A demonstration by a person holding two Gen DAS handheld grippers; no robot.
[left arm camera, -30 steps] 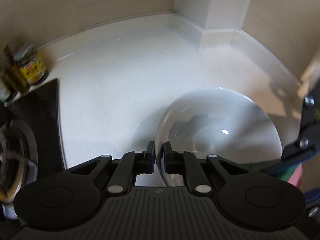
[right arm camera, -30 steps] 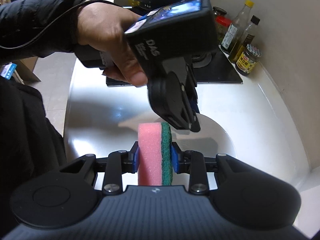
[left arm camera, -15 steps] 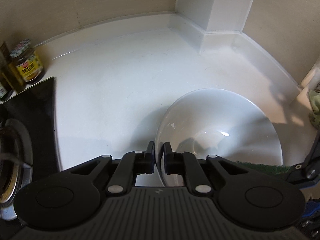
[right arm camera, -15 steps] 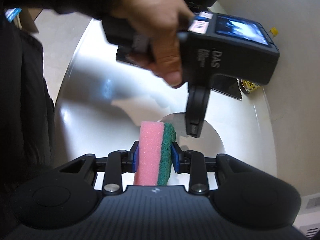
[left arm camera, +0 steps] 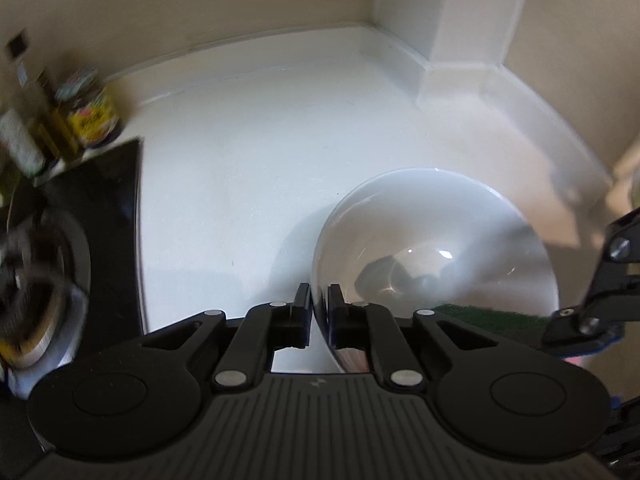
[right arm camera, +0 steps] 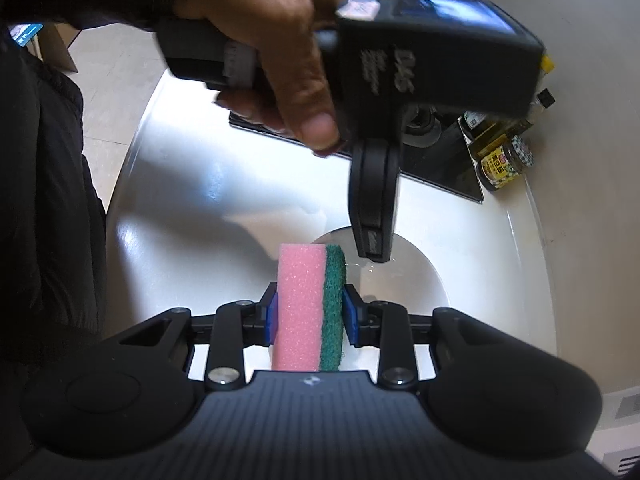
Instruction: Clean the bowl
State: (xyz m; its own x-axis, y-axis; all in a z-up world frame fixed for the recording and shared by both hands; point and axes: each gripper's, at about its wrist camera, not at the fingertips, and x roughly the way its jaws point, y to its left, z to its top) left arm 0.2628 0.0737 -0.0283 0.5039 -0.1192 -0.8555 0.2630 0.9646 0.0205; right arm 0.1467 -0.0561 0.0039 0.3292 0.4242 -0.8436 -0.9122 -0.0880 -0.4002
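- Nearest the left wrist camera, the left gripper [left arm camera: 319,312] straddles the near rim of the bowl [left arm camera: 436,216], one finger outside and one inside; its jaws are closing on that thin edge, the pads looking about at contact.
- Beside it at 3 o'clock, the right gripper [right arm camera: 310,318] is clenched on the sponge [right arm camera: 308,304], pink foam on one pad, green scourer on the other, hanging just above the bowl's near side.
- Risk, as a judgement: a pinch on a slick, curved rim is narrow, so the bowl could slip free or skate across the white counter [left arm camera: 240,168] once the sponge pushes down; it could also tip if pressed far from the pinched edge.
- Pose: both tools pitch steeply downward; the left hand [right arm camera: 276,36] wraps its handle from above, at 12 o'clock in the right wrist view.
- Farther off at 10 o'clock, a black hob [left arm camera: 104,208] and a labelled jar [left arm camera: 94,114] stand well apart from the bowl.
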